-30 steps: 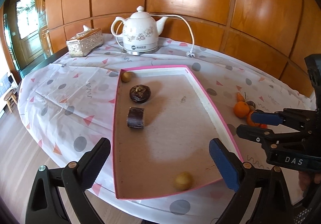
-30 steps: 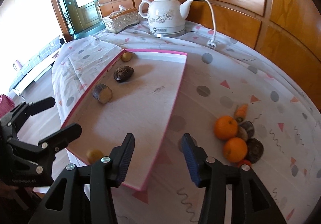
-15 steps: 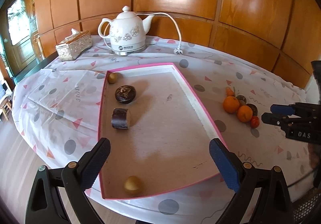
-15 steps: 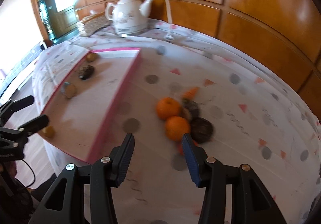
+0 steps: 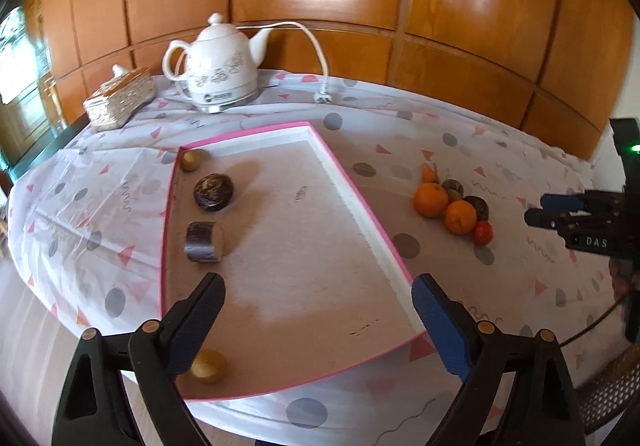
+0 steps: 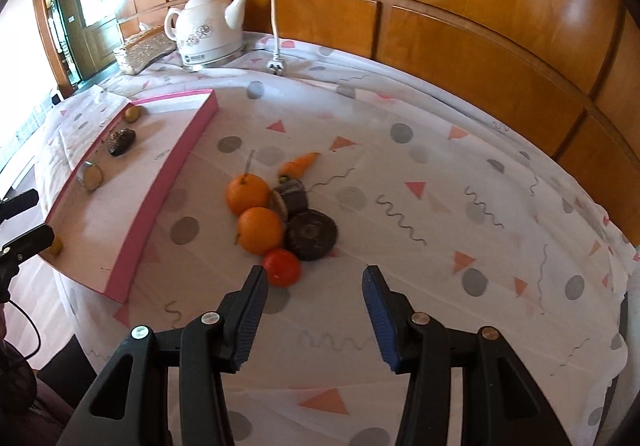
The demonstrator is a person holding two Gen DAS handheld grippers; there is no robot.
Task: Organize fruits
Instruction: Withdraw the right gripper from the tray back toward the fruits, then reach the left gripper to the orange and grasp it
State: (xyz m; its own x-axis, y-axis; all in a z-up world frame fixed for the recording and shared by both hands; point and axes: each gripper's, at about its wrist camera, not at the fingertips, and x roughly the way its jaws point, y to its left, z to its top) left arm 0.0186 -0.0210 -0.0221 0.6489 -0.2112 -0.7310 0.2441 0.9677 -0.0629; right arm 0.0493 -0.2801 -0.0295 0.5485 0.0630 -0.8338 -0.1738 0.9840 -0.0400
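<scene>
A pink-rimmed tray [image 5: 362,220] [image 6: 160,186] lies on the table and holds two small yellow-brown fruits [image 5: 191,160] [image 5: 208,365], a dark round fruit [image 5: 213,192] and a dark cut piece [image 5: 203,241]. On the cloth right of the tray lies a cluster: two oranges [image 6: 248,193] [image 6: 260,230], a red tomato [image 6: 282,267], a small carrot [image 6: 299,165] and two dark fruits [image 6: 311,234] [image 6: 293,195]. My left gripper [image 5: 318,310] is open and empty over the tray's near end. My right gripper [image 6: 314,298] is open and empty just short of the tomato.
A white electric kettle [image 5: 222,70] [image 6: 204,32] with cord and plug [image 5: 323,97] stands at the back, a patterned tissue box [image 5: 120,98] left of it. Wood panelling runs behind the table. The table's near edge drops to the floor.
My right gripper has swung right from the tray to the fruit cluster and come close to the tomato. The left view has shifted a little; its gripper stays open over the tray.
</scene>
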